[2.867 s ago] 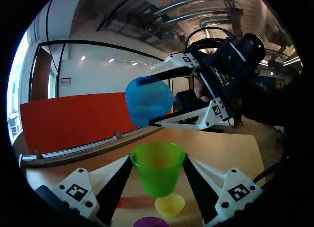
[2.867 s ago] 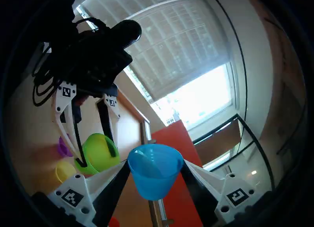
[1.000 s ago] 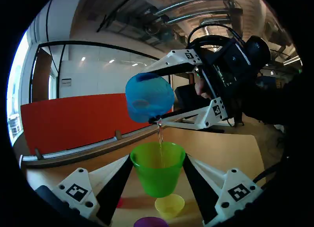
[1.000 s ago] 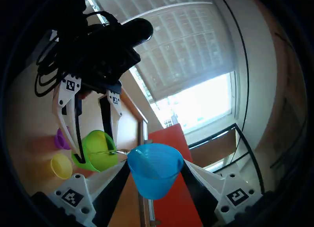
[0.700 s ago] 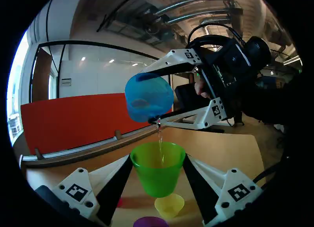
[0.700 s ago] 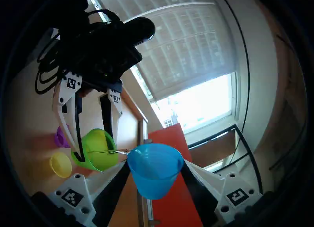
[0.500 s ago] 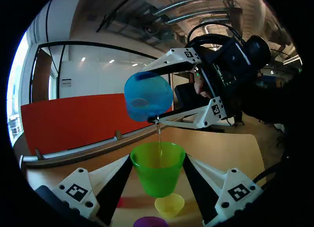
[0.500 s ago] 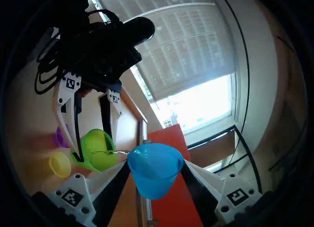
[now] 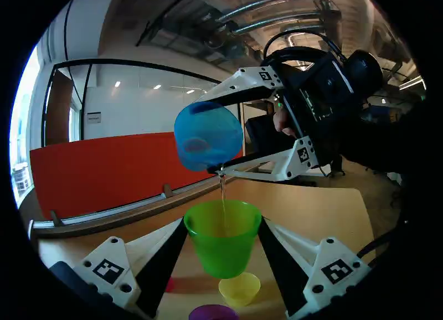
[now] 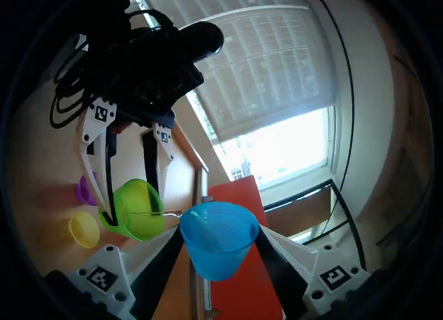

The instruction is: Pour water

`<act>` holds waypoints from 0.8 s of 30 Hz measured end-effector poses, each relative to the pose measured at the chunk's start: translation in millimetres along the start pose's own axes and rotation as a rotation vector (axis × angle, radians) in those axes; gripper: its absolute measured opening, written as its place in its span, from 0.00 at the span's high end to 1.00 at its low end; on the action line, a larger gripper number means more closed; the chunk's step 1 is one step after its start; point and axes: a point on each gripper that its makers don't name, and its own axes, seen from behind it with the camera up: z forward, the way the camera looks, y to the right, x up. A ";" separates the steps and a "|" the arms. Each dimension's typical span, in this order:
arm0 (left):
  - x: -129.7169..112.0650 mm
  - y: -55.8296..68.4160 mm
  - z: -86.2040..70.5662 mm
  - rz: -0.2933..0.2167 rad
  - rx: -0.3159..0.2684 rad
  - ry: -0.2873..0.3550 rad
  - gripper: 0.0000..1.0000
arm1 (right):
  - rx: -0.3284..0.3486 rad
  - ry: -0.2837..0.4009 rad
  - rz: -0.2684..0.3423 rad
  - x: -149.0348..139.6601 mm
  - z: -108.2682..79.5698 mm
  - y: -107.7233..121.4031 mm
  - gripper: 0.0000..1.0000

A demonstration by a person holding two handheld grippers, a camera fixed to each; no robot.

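Right gripper [image 10: 219, 238] clamps blue cup [image 10: 217, 260], tilted over green cup [image 9: 223, 254]. Thin water stream [image 9: 222, 191] falls in. Left gripper [image 9: 222, 230] grips green cup, upright.

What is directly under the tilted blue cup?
A thin water stream falls from the blue cup into the green cup held right below it. Lower down, a yellow cup stands on the table. The green cup's wall hides its water level.

Bright daylight, focus sharp. Window [image 10: 282, 148] blown out in right gripper view; whatever sits against it reads near-black. Strong fisheye bending at edges. Ceiling lights [image 9: 156, 85] small, no glare.
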 end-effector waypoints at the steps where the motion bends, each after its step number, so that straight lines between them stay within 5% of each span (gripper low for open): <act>1: 0.3 0.0 -0.2 0.000 0.000 0.001 0.12 | -0.001 -0.001 -0.003 -0.1 0.2 0.3 0.09; 24: -3.2 0.2 0.0 -0.007 0.000 0.000 0.12 | -0.003 -0.008 -0.052 1.6 3.1 1.9 0.09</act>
